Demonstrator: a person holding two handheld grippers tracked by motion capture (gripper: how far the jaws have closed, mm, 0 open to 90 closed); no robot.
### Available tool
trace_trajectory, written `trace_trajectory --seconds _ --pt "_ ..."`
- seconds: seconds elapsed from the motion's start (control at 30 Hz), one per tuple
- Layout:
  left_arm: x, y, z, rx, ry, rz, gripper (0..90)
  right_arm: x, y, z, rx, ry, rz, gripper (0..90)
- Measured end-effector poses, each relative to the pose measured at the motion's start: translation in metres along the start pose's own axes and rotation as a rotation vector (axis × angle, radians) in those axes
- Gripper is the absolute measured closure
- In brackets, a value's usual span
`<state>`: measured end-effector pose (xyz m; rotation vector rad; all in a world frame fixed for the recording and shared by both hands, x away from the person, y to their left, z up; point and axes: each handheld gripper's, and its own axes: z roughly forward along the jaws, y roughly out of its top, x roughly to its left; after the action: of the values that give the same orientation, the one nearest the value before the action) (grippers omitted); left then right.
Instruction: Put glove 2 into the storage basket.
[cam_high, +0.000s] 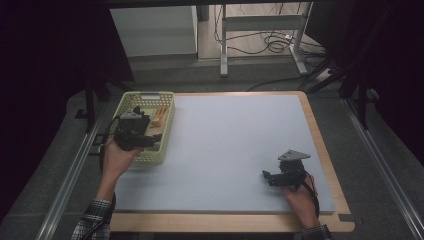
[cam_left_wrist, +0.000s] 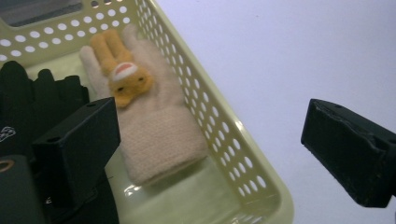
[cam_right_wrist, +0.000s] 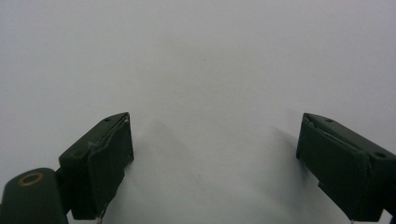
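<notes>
A pale yellow perforated basket (cam_high: 168, 119) stands at the table's left side. Inside it lies a cream knitted glove (cam_left_wrist: 159, 130) with an orange rabbit figure (cam_left_wrist: 119, 70) on it, and a black glove (cam_left_wrist: 42, 93) beside it. My left gripper (cam_high: 145, 134) hovers over the basket, open, its jaws straddling the basket's right wall (cam_left_wrist: 219, 121) with nothing held. My right gripper (cam_high: 270, 177) rests low over the white mat near the front right, open and empty; its jaws stand wide apart above bare mat (cam_right_wrist: 210, 93).
A white mat (cam_high: 235, 145) covers the wooden table (cam_high: 325, 150). Dark floor, metal rails and a desk frame with cables (cam_high: 270, 45) lie beyond the far edge. The person's forearms enter from the bottom.
</notes>
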<state>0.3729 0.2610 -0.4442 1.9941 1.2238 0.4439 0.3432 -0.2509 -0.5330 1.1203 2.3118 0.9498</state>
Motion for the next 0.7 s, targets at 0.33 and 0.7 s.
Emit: trace_trajectory --seconds 0.33,0.7 --pt "-0.011 -0.001 0.000 -0.007 -0.018 0.025 4.6 0.000 0.000 0.000 0.000 0.001 0.001 10.6" --pt "-0.027 -0.001 0.006 -0.008 -0.044 0.059 4.5 0.000 0.000 0.000 0.000 0.000 0.001 10.6"
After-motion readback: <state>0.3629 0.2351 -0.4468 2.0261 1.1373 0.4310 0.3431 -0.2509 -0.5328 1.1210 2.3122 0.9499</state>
